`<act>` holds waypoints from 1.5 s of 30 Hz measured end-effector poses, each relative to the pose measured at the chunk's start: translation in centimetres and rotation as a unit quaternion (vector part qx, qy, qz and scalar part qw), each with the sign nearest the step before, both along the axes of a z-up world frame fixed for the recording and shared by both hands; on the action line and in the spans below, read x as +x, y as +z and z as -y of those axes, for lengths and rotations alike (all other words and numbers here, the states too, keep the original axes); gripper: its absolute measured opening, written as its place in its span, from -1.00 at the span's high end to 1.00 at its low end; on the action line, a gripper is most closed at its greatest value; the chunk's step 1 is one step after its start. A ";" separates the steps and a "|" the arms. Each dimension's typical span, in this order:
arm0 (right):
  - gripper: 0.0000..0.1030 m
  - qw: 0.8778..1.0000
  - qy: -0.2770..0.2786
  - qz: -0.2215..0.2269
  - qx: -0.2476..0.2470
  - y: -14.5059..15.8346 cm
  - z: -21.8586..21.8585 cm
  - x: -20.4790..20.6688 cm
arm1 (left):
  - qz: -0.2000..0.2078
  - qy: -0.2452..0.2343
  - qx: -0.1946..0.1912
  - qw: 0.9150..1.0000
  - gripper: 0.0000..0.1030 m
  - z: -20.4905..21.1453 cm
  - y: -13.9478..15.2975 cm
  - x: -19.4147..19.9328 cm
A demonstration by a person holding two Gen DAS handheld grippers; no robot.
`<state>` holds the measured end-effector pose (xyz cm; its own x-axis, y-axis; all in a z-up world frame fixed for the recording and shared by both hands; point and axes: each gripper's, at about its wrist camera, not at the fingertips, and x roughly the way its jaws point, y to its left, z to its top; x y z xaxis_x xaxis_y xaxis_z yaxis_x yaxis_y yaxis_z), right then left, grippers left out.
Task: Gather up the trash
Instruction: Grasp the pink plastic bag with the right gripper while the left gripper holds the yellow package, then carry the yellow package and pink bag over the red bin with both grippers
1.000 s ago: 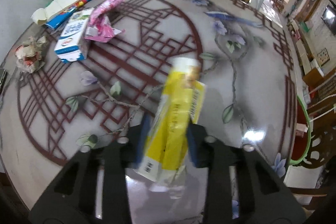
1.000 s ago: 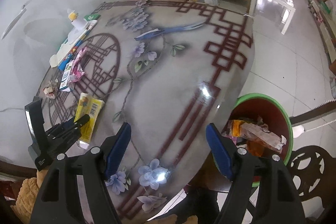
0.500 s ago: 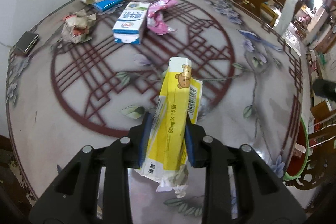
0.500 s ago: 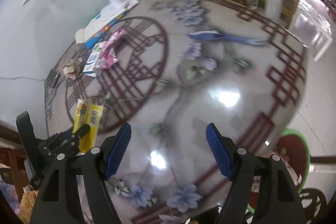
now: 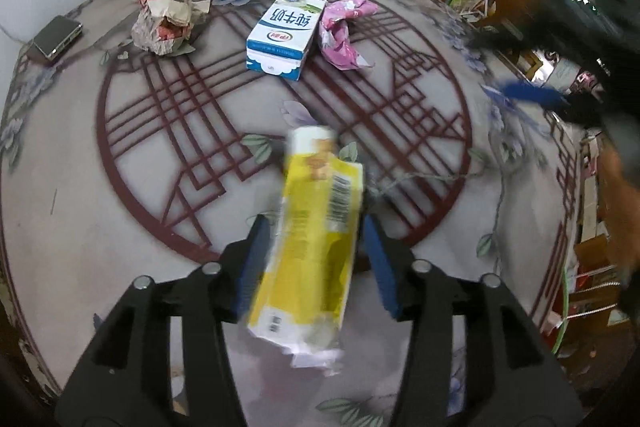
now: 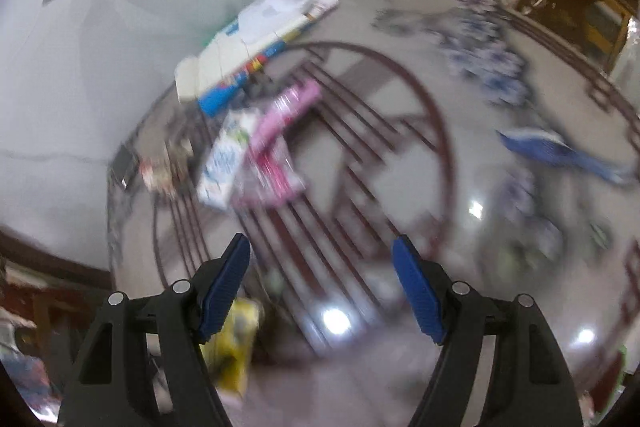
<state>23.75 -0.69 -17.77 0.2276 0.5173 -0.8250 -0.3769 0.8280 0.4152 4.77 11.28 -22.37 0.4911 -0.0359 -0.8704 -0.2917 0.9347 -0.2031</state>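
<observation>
over the patterned round table (image 5: 100, 211), my left gripper (image 5: 316, 251) was letting go.
its jaws were opening around the yellow carton (image 5: 312, 239); my right gripper (image 6: 322, 287) gaped wide, holding nothing.

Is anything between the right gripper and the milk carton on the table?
Nothing visible. The right gripper is open and empty, with only bare table between it and the milk carton. A pink wrapper lies against the carton's right side.
</observation>
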 end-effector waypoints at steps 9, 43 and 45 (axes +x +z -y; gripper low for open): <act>-0.39 0.999 -0.021 -0.042 0.002 -4.8 -9.3 8.2 | -0.005 0.012 -0.010 1.000 0.02 -0.6 -0.7 0.7; 0.93 0.994 -0.102 0.027 0.035 2.3 17.3 -13.1 | 0.028 -0.058 0.007 0.998 0.69 6.7 3.4 -1.1; 0.93 0.993 -0.111 0.021 0.042 2.1 18.0 -13.8 | 0.029 -0.064 0.010 0.997 0.69 7.2 3.6 -1.4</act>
